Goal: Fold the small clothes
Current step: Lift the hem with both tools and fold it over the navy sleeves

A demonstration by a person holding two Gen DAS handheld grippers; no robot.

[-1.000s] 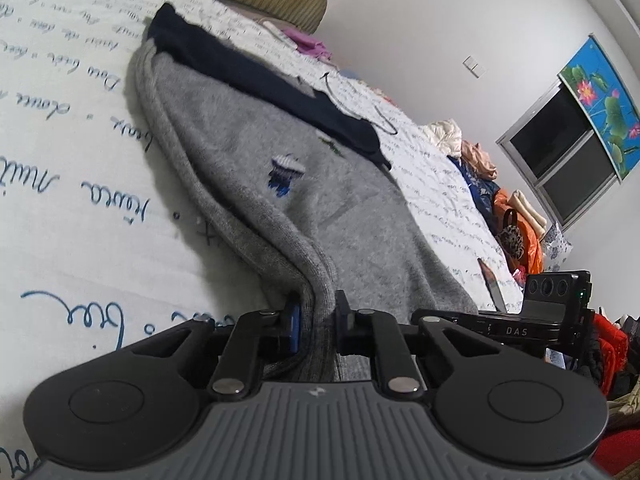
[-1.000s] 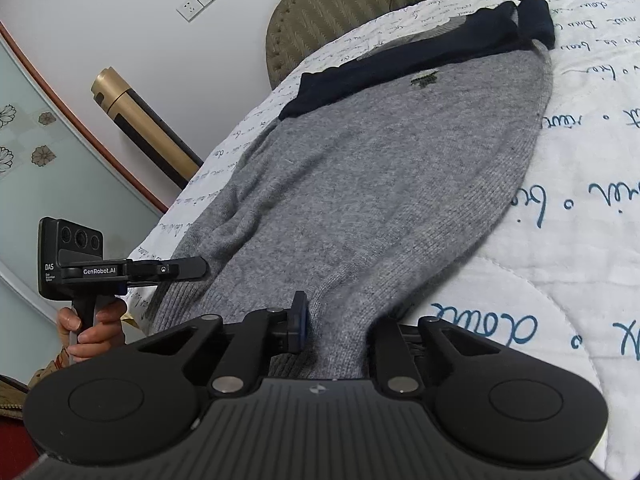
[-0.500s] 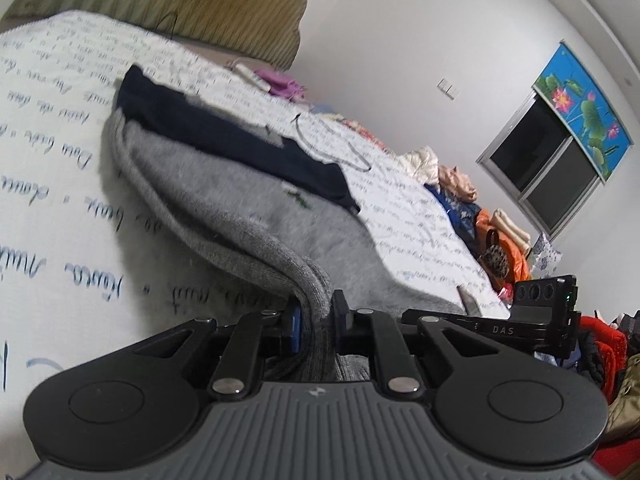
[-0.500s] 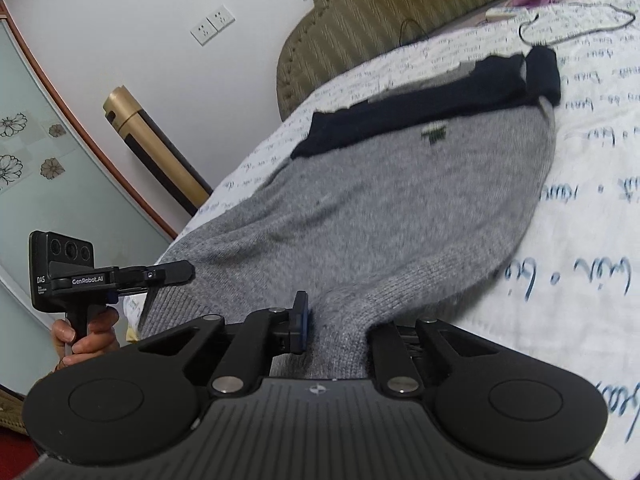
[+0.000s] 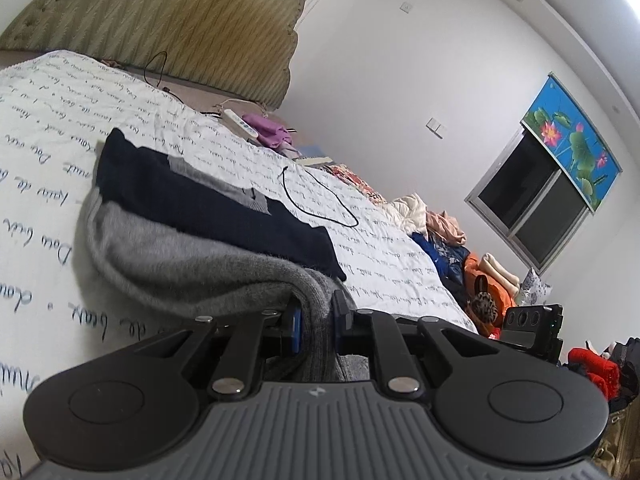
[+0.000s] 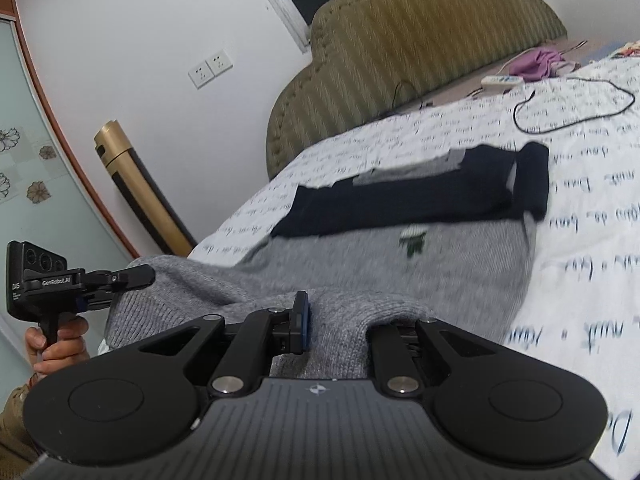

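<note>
From my left wrist camera: my left gripper (image 5: pixel 316 318) has its fingers clenched on the ribbed hem of a grey sweater (image 5: pixel 192 264), and that edge is raised off the bed (image 5: pixel 36 128). Beyond the lifted hem, the sweater's dark navy upper part lies flat on the white quilt printed with blue handwriting. I judge the fold half made: the hem is up, but it has not yet been laid over the navy part. A black cable (image 5: pixel 320 200) loops on the quilt past the sweater. A padded olive headboard (image 5: pixel 168 28) stands behind, a pile of clothes (image 5: pixel 460 256) lies at the far side, and a dark window (image 5: pixel 528 200) sits under a lotus picture.

From my right wrist camera: my right gripper (image 6: pixel 338 330) grasps the same hem, with grey knit bunched between its fingers. My left gripper (image 6: pixel 132 276) shows at the left, holding the hem's other corner. The sweater's (image 6: pixel 460 268) chest, with a small embroidered mark, rests on the bed (image 6: pixel 592 240). White wall sockets (image 6: pixel 210 69) and a gold tube (image 6: pixel 132 184) stand beside the headboard (image 6: pixel 420 40).
</note>
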